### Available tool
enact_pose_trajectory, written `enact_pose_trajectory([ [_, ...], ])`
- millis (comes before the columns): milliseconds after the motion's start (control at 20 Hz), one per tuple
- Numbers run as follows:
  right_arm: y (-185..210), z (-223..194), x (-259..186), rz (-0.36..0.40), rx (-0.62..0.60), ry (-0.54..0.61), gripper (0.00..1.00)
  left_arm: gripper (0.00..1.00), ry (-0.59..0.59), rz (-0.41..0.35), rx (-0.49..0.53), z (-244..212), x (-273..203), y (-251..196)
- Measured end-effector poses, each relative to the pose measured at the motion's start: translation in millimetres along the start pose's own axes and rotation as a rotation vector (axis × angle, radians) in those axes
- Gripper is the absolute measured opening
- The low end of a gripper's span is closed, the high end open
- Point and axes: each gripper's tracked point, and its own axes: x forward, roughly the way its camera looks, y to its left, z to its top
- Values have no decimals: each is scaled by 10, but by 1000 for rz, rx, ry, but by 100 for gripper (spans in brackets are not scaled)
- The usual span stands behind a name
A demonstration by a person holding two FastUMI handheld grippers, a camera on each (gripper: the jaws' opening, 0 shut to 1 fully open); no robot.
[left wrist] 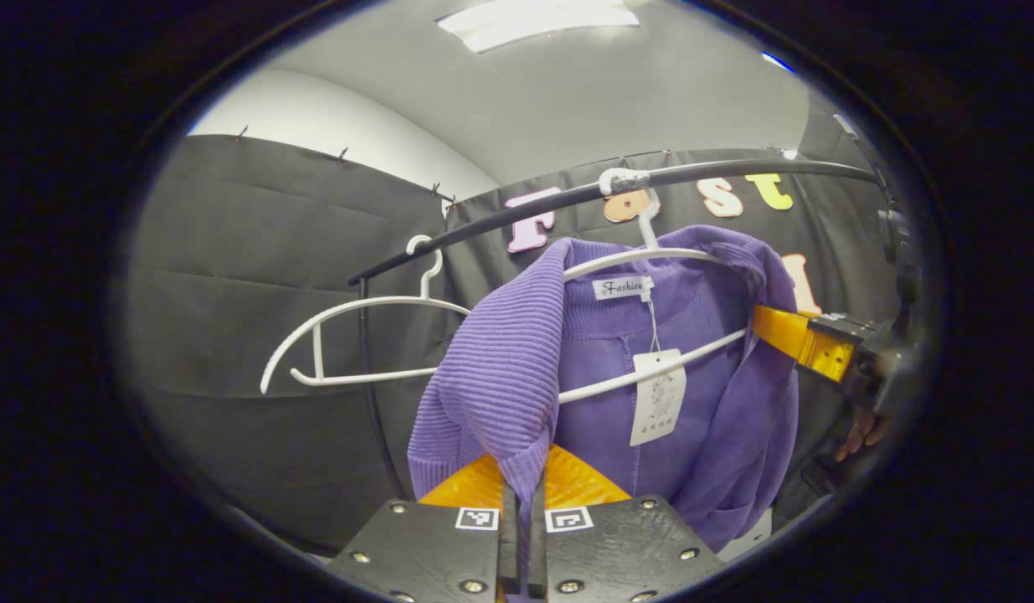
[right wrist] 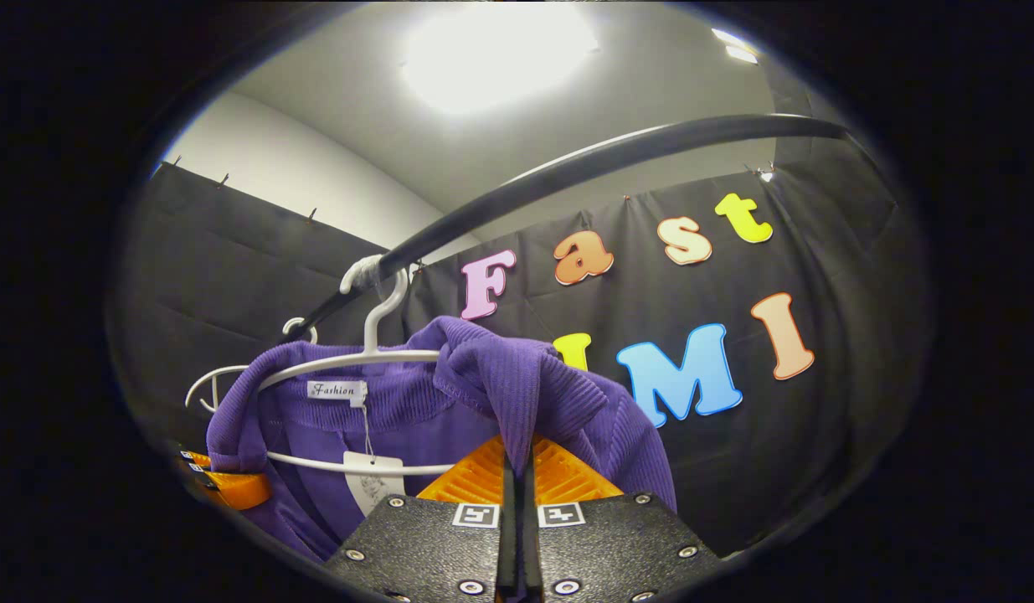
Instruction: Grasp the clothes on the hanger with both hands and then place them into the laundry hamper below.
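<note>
black-draped booth with a dark curved rail overhead. purple ribbed knit garment hangs on a white plastic hanger; left gripper clenched on one shoulder fold just ahead, right gripper clenched on the other. empty white hanger alongside.

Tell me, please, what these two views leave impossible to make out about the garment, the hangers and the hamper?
- Laundry hamper: lies below what either view frames.
- Purple garment: its hem is cut off in the left gripper view by the left gripper.
- Paper tag: its print is too small to read.
- Empty white hanger: in the right gripper view, mostly hidden behind the garment.
- Right gripper: folds of cloth hide how deep the jaws bite.
</note>
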Motion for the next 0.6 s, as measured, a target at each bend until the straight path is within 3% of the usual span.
enact_pose_trajectory([
  [50, -39, 81, 10, -5, -5, -21, 2, 10, -1, -5, -5, 22, -14, 23],
  [200, -124, 243, 88, -13, -61, -65, 2, 1, -7, -7, 7, 151, -104, 124],
  [350, -193, 395, 114, -34, -138, -122, 2, 5, -36, 1, 36, 375, -250, 286],
  [600, -374, 499, 209, -68, -230, -163, 2, 0, -76, 22, 75, 643, -298, 555],
])
